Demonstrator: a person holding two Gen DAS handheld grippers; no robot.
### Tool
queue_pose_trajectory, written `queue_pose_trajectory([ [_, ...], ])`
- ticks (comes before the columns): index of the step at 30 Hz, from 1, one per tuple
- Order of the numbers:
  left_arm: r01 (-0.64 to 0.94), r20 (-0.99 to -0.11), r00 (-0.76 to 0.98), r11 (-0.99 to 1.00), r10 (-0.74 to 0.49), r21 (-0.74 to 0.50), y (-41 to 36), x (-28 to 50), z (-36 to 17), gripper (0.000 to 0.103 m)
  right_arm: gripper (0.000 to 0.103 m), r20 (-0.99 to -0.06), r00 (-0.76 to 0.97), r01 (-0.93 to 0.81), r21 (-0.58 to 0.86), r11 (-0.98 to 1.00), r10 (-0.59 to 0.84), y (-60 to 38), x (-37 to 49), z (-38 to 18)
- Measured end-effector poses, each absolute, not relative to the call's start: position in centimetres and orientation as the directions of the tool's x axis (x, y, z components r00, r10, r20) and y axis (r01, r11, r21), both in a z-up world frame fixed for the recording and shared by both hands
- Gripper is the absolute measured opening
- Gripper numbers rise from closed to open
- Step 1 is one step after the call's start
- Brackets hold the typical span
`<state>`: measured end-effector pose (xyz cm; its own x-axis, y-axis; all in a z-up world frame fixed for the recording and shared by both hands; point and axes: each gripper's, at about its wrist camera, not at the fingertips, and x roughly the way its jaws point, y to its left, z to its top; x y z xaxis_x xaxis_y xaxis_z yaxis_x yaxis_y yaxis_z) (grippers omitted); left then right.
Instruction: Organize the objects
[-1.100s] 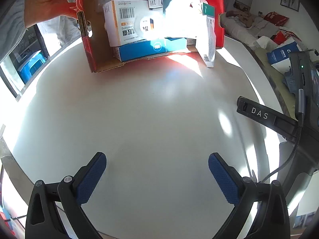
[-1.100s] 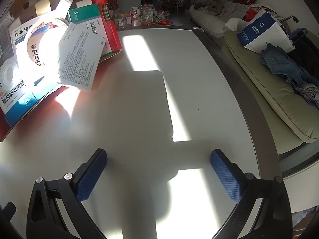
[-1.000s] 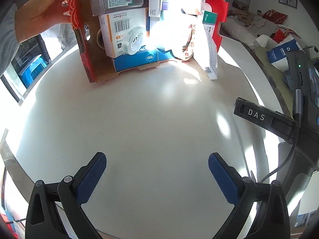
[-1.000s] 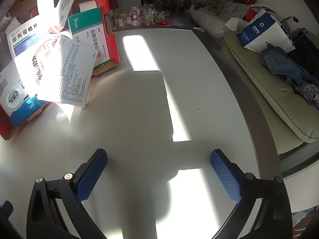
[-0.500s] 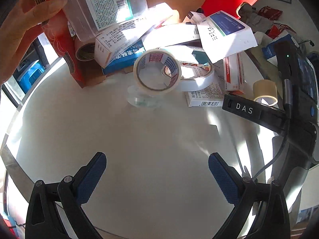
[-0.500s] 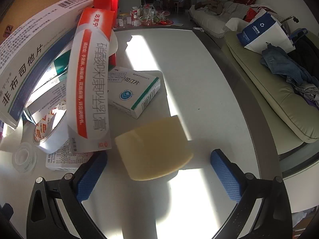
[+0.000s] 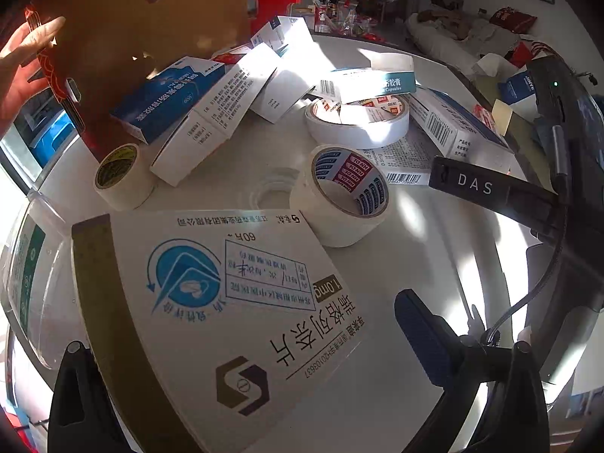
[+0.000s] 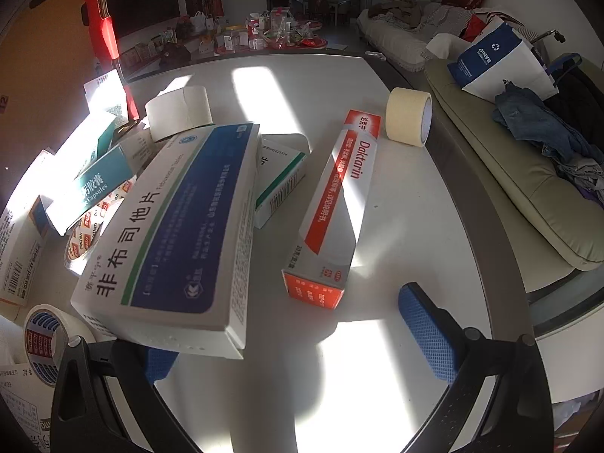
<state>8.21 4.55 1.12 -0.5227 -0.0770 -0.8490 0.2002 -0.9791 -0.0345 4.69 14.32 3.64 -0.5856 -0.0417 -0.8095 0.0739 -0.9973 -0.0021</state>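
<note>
While the medicine boxes and tape rolls lie dumped all over the white table, both my grippers just hover over the mess, holding nothing. On the left wrist cam a big white box with a blue round logo lies flat right in front of the left gripper, covering its left finger; the right finger shows, so the jaws look spread wide. Just past the box a red-and-blue-cored tape roll rests tilted on its side, with a clear roll touching it and a wide white roll behind. A yellow-cored roll stands off to the left, next to a blue box.

Right cam: the right gripper is wide open too. A blue-and-white box slants over its left finger, propped on other stuff. The red Daktarin box lies flat beside it, not touching. A cream tape roll sits near the table's far edge. Top left, a hand grips the tipped red carton.
</note>
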Motion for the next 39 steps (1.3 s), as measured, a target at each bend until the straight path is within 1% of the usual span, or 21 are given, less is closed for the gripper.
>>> queue_pose_trajectory([
  [6, 0.197, -0.856, -0.509, -0.980, -0.088, -0.016, 4.9, 7.4, 0.8, 0.103, 0.103, -0.810, -0.585, 0.073, -0.002, -0.997, -0.041, 14.4, 4.8, 3.6],
  [27, 0.205, -0.848, -0.522, -0.979, -0.093, -0.019, 4.5, 8.3, 0.3, 0.103, 0.103, -0.809, -0.586, 0.071, -0.004, -0.997, -0.039, 14.3, 4.8, 3.7],
  [39, 0.187, -0.855, -0.511, -0.982, -0.082, -0.018, 4.4, 7.2, 0.4, 0.103, 0.103, -0.809, -0.587, 0.071, -0.004, -0.997, -0.039, 14.2, 4.9, 3.7],
])
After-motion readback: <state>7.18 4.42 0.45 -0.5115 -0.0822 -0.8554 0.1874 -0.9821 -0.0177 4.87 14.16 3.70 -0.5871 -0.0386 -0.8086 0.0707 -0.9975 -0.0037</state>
